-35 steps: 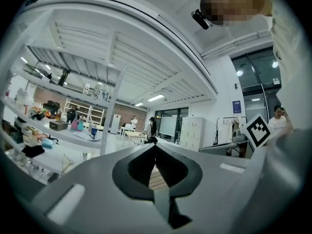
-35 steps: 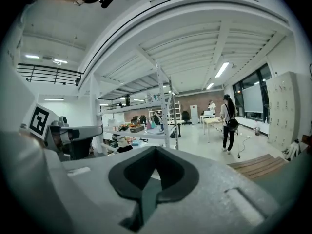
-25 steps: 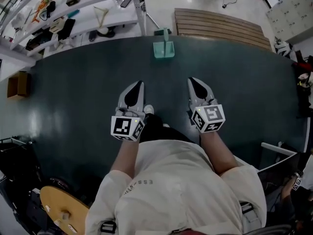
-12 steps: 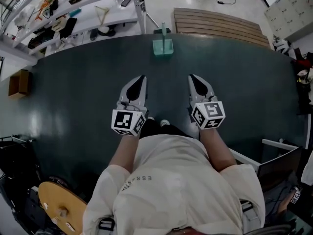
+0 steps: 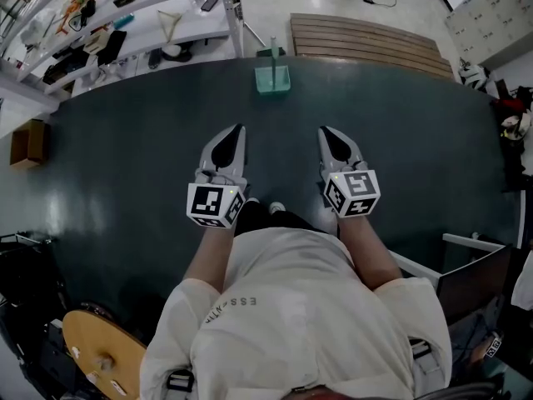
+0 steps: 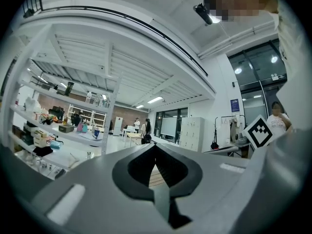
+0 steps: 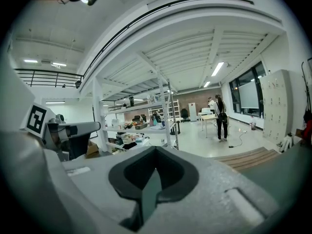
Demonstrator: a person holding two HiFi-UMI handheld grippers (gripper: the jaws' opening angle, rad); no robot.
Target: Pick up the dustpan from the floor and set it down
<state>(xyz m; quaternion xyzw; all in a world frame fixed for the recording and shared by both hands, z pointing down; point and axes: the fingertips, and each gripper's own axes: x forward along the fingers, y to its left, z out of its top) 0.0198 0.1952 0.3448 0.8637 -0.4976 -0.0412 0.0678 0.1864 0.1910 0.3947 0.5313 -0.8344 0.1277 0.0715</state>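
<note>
A pale teal dustpan with an upright handle stands on the far edge of the dark green floor mat, straight ahead of me. My left gripper and right gripper are held side by side at waist height, both pointing toward the dustpan and well short of it. Both are shut with nothing between the jaws. The left gripper in the left gripper view and the right gripper in the right gripper view each show the tips meeting. The dustpan is hidden in both gripper views.
White shelving loaded with clutter stands at the far left. A slatted wooden platform lies beyond the mat at the right. A cardboard box sits at the left edge, a round wooden stool near my left side. People stand far off.
Both grippers have drifted a little forward, toward the dustpan, and stay shut. The dustpan has not moved on the mat.
</note>
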